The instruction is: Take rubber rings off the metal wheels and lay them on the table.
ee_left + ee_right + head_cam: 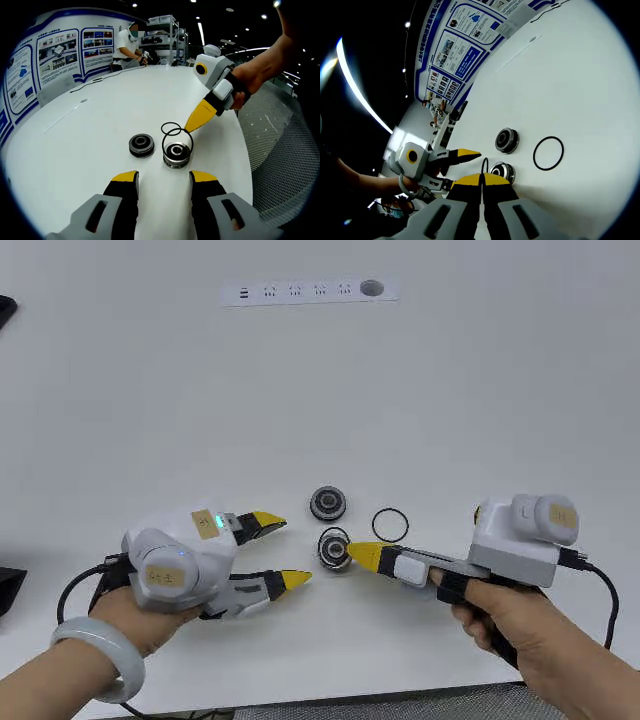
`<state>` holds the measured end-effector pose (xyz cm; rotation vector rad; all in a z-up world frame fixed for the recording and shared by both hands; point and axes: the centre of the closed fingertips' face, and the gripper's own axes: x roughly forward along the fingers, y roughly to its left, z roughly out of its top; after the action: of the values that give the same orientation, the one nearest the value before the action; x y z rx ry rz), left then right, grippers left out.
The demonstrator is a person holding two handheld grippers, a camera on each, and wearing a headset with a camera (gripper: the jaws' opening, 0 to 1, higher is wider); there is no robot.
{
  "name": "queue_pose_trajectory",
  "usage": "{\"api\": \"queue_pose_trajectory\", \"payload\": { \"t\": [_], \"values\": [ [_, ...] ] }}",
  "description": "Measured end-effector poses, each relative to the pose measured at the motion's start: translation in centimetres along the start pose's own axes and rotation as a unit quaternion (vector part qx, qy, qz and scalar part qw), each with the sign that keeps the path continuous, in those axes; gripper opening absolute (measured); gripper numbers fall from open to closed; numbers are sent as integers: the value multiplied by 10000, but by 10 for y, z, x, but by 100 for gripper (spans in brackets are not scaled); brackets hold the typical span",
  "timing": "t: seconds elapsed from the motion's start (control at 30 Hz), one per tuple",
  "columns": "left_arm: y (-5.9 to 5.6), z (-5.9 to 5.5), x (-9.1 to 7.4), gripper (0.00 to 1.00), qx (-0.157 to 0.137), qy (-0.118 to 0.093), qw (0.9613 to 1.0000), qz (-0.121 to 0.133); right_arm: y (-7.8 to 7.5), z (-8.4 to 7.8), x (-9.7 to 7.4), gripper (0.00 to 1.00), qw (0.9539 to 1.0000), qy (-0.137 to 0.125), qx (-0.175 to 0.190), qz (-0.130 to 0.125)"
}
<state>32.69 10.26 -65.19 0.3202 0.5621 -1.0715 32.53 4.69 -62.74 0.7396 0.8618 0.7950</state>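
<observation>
Peeling a ring off the near wheel (335,550), the step in hand.
- Your right gripper (362,555): jaws pinched on the rubber ring (163,141), which is part lifted.
- Your left gripper (283,552): jaws wide, holding nothing, left of that wheel.
- Loose ring (373,525): flat on the table (450,390).
- Far wheel (328,503): likely next.

Next: steady the wheel and draw the ring clear.

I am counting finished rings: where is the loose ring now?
In the head view the loose ring lies flat on the table, right of the far wheel and just beyond the right gripper, which pinches a second ring at the near wheel.
</observation>
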Motion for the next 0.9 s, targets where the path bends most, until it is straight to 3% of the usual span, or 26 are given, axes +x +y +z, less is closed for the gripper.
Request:
{"api": "queue_pose_trajectory", "payload": {
  "t": [0.3, 0.5, 0.9],
  "values": [
    [4, -6, -6, 42, -77, 2, 9999, 71, 0, 12, -8, 2, 9998, -197, 16, -23],
    [6, -5, -7, 42, -119, -32, 9999, 108, -17, 28, -20, 2, 9985, -480, 99, -238],
    [6, -3, -7, 40, -173, -46, 9997, 139, -49, 37, -36, 2, 9951, -668, 255, -684]
  ]
}}
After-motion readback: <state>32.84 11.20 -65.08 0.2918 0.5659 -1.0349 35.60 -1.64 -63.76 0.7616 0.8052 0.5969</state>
